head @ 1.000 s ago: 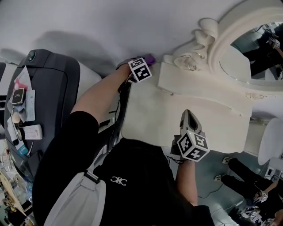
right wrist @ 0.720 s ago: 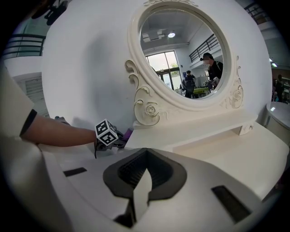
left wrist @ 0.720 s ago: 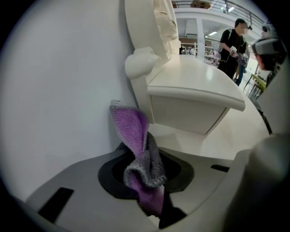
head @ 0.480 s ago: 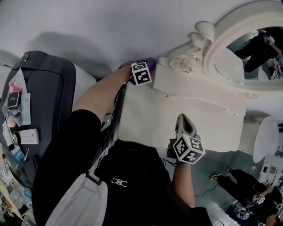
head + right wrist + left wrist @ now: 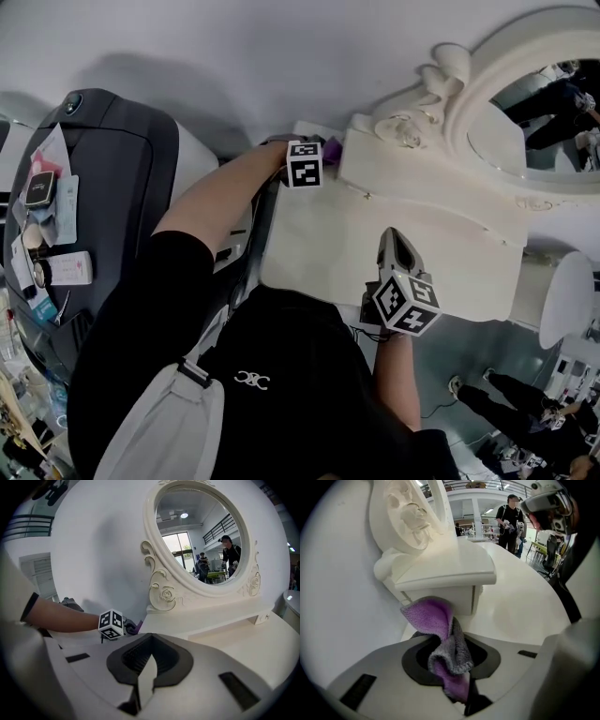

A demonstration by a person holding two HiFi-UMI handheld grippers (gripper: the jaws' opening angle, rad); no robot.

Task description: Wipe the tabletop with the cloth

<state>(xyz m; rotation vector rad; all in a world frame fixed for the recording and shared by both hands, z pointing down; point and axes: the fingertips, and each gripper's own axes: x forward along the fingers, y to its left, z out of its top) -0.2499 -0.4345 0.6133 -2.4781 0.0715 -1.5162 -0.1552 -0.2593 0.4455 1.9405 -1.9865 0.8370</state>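
The purple and grey cloth (image 5: 440, 620) is bunched in my left gripper (image 5: 452, 677), whose jaws are shut on it. It touches the white tabletop (image 5: 520, 611) at the left corner of the mirror's base (image 5: 445, 576). From above, the left gripper (image 5: 314, 155) sits at the table's far left corner, with the cloth (image 5: 331, 147) showing past its marker cube. My right gripper (image 5: 397, 246) hovers over the tabletop (image 5: 319, 234) near the front edge. Its jaws are shut with nothing in them (image 5: 140, 686). The right gripper view catches the left gripper's cube (image 5: 111, 624) and the cloth (image 5: 133, 627).
An ornate white oval mirror (image 5: 201, 541) stands on a raised base along the back of the table. A dark grey case (image 5: 103, 187) with several small items (image 5: 47, 225) lies to the left. At right stands a white round stool (image 5: 567, 300). People show in the mirror.
My left gripper and the cloth have shifted slightly toward me beside the mirror base's corner. The right gripper keeps its place over the table's front.
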